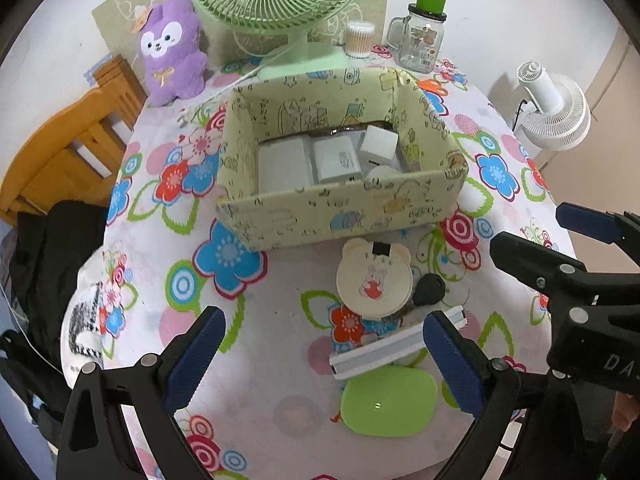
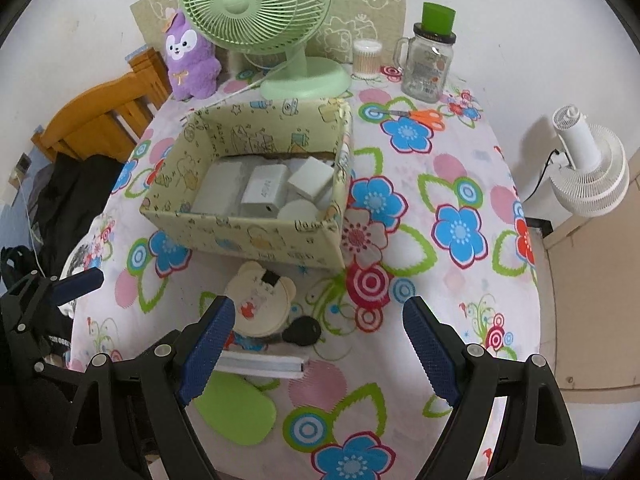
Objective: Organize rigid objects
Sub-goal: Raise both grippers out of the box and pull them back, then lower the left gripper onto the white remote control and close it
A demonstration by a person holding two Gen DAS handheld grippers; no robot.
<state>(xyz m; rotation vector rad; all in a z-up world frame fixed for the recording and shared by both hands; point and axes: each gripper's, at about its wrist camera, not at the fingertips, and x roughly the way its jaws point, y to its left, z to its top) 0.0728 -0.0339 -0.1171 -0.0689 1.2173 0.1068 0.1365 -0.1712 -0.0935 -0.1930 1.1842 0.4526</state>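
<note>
Four loose items lie bunched on the surface (image 1: 280, 340) just in front of the patterned box (image 1: 340, 208): a bear-shaped disc (image 1: 374, 280), a black key fob (image 1: 430, 289), a white bar (image 1: 396, 346) and a green pad (image 1: 390, 400). Several white blocks already sit inside the box. Both the left gripper (image 1: 324, 360) and right gripper (image 2: 320, 344) hang released and empty. Because the disc overlaps its neighbours, grabbing one would probably drag another along.

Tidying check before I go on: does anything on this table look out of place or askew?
Four items lie loose in front of the box: a bear-shaped disc, a black key fob, a white bar lying askew, and a green oval case. Orange-handled scissors sit apart.
</note>
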